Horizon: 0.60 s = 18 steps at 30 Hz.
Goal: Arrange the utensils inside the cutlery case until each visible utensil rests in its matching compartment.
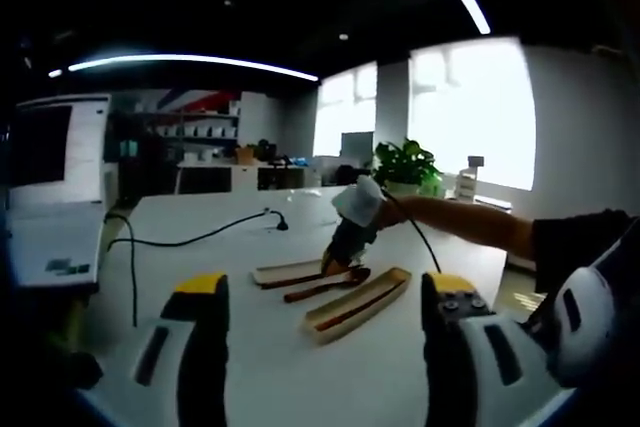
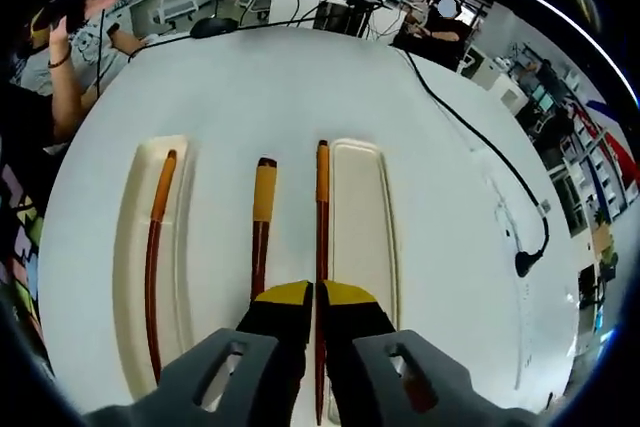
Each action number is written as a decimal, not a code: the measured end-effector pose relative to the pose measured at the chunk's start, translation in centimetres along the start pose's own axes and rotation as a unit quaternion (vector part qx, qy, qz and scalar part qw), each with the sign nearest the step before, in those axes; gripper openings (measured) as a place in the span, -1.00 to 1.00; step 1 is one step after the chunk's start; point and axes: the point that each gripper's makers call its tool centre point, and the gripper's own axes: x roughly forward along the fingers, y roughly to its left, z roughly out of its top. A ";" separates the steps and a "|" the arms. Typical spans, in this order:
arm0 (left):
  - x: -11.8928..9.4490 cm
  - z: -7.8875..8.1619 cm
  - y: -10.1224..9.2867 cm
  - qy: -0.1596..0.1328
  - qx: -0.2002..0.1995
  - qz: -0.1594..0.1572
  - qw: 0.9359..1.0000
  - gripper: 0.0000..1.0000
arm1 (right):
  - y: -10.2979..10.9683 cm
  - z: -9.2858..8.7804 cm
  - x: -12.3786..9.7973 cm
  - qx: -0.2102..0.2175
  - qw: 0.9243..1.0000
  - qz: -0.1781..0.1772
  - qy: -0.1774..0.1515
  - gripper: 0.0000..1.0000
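Observation:
Two cream case trays lie side by side on the white table. The left tray (image 2: 185, 277) holds a dark red utensil with an orange handle (image 2: 154, 257). A second, shorter utensil (image 2: 262, 222) lies on the bare table between the trays. My right gripper (image 2: 318, 292) is shut on a long thin stick (image 2: 322, 207) that runs along the left rim of the empty right tray (image 2: 365, 237). In the left gripper view my left gripper (image 1: 325, 285) is open and holds nothing, well back from the trays (image 1: 358, 305), where the right gripper (image 1: 338, 262) reaches down.
A black cable with a plug (image 2: 525, 262) crosses the table to the right of the trays, and also shows as a cable (image 1: 200, 237) in the left gripper view. A person (image 2: 60, 57) sits at the table's far left edge. A potted plant (image 1: 405, 162) stands beyond the table.

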 end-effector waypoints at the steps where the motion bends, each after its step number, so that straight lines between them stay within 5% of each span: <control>1: 0.0 0.0 0.0 0.001 0.000 0.000 1.000 0.66 | 0.2 0.1 0.1 -0.001 1.000 0.000 0.000 -0.96; 18: -0.1 0.1 0.1 -0.001 -0.001 0.000 1.000 0.66 | -0.1 -0.2 0.8 -0.019 1.000 0.000 0.024 -0.85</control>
